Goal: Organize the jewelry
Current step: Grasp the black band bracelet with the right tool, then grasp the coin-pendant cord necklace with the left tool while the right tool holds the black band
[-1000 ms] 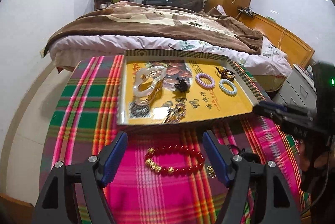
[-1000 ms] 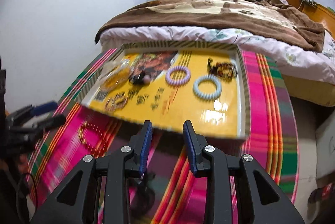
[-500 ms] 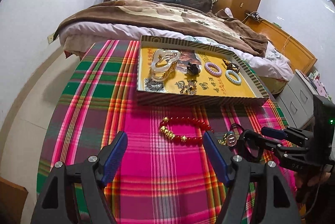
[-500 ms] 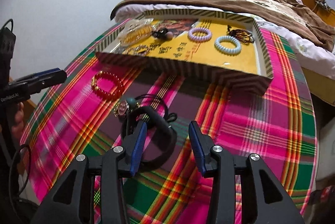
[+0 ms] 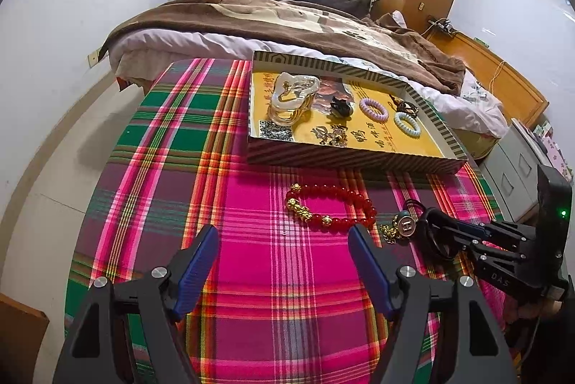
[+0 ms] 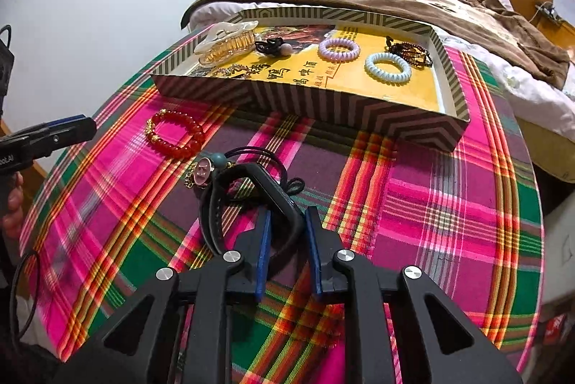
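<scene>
Black band (image 6: 251,190): on plaid cloth (image 6: 449,204), short of tray (image 6: 359,118).
Right gripper (image 6: 287,233): just closing, apparently pinching band.
Left gripper (image 5: 284,262): spread, empty.
Risk: shallow grip; band slips when lifted.

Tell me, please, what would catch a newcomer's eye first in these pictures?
First the loud pink and green plaid cloth over the table, then the striped tray with its yellow floor at the far edge, holding hair ties and clips. In front of it lies a red bead bracelet, and beside that the right gripper closes on a black wristband.
</scene>
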Motion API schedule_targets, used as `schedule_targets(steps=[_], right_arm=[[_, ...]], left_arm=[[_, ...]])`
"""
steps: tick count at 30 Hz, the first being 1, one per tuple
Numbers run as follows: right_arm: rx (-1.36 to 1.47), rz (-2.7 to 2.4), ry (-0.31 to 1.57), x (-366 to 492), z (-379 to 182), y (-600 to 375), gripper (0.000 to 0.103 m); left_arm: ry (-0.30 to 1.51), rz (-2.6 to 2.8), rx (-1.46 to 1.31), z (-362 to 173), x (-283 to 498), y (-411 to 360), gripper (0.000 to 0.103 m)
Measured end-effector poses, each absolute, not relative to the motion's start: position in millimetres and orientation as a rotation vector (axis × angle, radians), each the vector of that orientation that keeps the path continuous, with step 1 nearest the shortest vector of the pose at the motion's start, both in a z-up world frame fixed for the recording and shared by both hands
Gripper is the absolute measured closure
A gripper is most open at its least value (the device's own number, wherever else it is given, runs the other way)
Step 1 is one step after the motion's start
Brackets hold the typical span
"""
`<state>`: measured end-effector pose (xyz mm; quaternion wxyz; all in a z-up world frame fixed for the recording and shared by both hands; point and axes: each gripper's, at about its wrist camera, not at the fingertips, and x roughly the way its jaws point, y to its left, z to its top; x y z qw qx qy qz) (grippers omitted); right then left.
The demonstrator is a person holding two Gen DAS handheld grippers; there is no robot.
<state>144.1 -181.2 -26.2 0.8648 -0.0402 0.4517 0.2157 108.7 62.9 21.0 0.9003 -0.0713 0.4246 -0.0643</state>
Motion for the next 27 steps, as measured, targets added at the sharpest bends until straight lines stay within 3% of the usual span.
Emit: schedule_targets(steps=[27], right_arm=[[0.095, 0.364, 0.867, 121, -14, -257, 0.086]], left_arm=[[0.929, -0.338, 0.029, 7, 140, -55, 0.029]])
